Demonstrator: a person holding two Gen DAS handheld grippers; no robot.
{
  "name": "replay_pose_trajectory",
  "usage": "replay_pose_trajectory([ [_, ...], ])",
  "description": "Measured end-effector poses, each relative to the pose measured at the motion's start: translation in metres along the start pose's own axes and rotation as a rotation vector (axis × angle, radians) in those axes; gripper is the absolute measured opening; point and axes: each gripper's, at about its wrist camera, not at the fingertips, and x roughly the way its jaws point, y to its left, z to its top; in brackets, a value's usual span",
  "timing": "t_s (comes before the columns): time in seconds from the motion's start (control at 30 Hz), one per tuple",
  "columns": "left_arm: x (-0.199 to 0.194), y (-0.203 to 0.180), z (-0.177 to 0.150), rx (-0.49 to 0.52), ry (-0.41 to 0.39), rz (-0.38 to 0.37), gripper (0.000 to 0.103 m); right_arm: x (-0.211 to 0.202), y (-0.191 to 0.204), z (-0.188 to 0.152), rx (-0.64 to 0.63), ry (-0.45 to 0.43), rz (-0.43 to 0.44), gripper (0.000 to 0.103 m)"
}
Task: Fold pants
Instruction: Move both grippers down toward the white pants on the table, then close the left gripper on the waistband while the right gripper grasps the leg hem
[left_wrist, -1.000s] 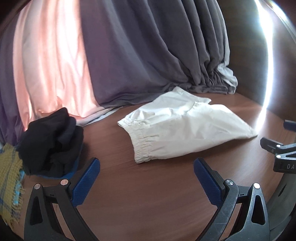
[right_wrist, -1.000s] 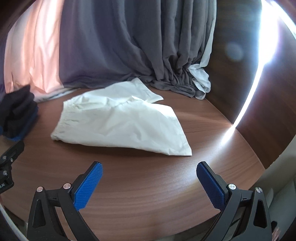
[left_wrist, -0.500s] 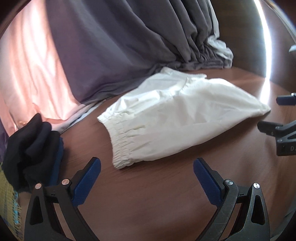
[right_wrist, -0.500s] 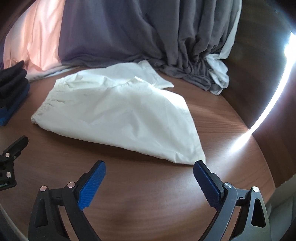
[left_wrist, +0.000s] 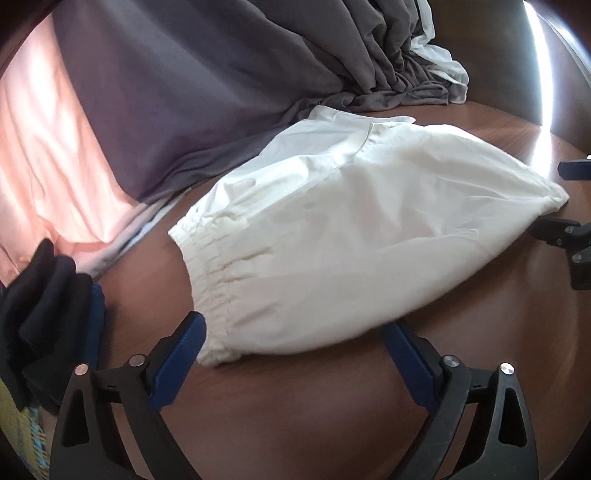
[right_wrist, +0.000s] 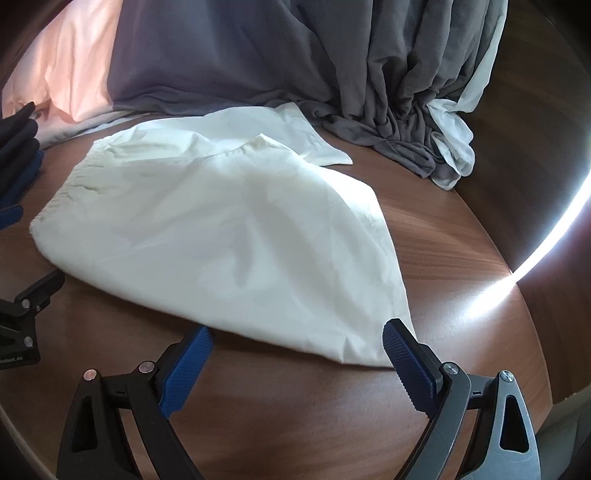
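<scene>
Blue-padded fingers (left_wrist: 181, 345) of the left gripper (left_wrist: 293, 349) stand spread wide and empty at the elastic waistband (left_wrist: 212, 273) of a pair of white pants (left_wrist: 351, 236), one pad just beside the waistband's near corner, while the right gripper (right_wrist: 295, 354), equally released and holding nothing, frames the hem corner (right_wrist: 364, 349) at the garment's opposite end. The pants lie across the middle of a round wooden desk (right_wrist: 443, 254), already doubled leg over leg, with the lower leg (right_wrist: 295, 129) peeking out toward the desk's far edge. The cloth looks thin, light and limp (a faint sheen suggests it may slide easily on the polished wood), so it will likely sag and billow rather than hold a crease; the gathered waistband and the stitched hem appear the firmest places to pinch, and both grippers seem poised for exactly those two near corners. A shallow bite risks catching only the top layer. Beyond the garment, the desk's grain runs bare to its right edge, where strong daylight (right_wrist: 546, 251) flares along the rim. A stack of dark folded clothes (left_wrist: 48, 306) sits at the desk's left edge, over something blue. Grey curtains (right_wrist: 277, 51) pool onto the far edge, bunched with a white sheer (right_wrist: 454, 144), and sunlit pink fabric (left_wrist: 44, 155) glows at far left.
</scene>
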Motion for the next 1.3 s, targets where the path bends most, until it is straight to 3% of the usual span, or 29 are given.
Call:
replay_pose_trajectory([
  [0.1, -0.001, 0.001, 0.005, 0.01, -0.023, 0.004, 0.089, 0.005, -0.002, 0.001, -0.001, 0.005, -0.005, 0.089],
  [0.37, 0.001, -0.005, 0.006, 0.058, -0.006, -0.078, 0.037, 0.013, -0.004, -0.001, -0.017, 0.025, -0.001, 0.064],
  [0.43, 0.001, -0.005, 0.006, 0.059, 0.003, -0.108, 0.027, 0.012, -0.004, -0.001, -0.025, 0.017, -0.006, 0.052],
  [0.47, 0.0, -0.006, 0.006, 0.058, 0.004, -0.116, 0.024, 0.011, -0.003, -0.001, -0.029, 0.015, -0.005, 0.048],
  [0.53, -0.002, -0.005, 0.007, 0.062, 0.005, -0.123, 0.02, 0.011, -0.003, 0.0, -0.041, 0.02, 0.001, 0.027],
  [0.63, -0.004, -0.004, 0.007, 0.068, 0.013, -0.126, 0.014, 0.011, -0.005, 0.0, -0.052, 0.032, 0.003, 0.015],
  [0.83, -0.014, 0.005, 0.001, 0.048, 0.041, -0.167, 0.006, -0.006, -0.009, 0.0, -0.073, 0.016, 0.003, 0.007],
  [1.3, -0.061, -0.003, -0.039, -0.015, 0.137, -0.249, 0.006, -0.054, 0.001, -0.036, -0.161, 0.065, 0.029, 0.007],
])
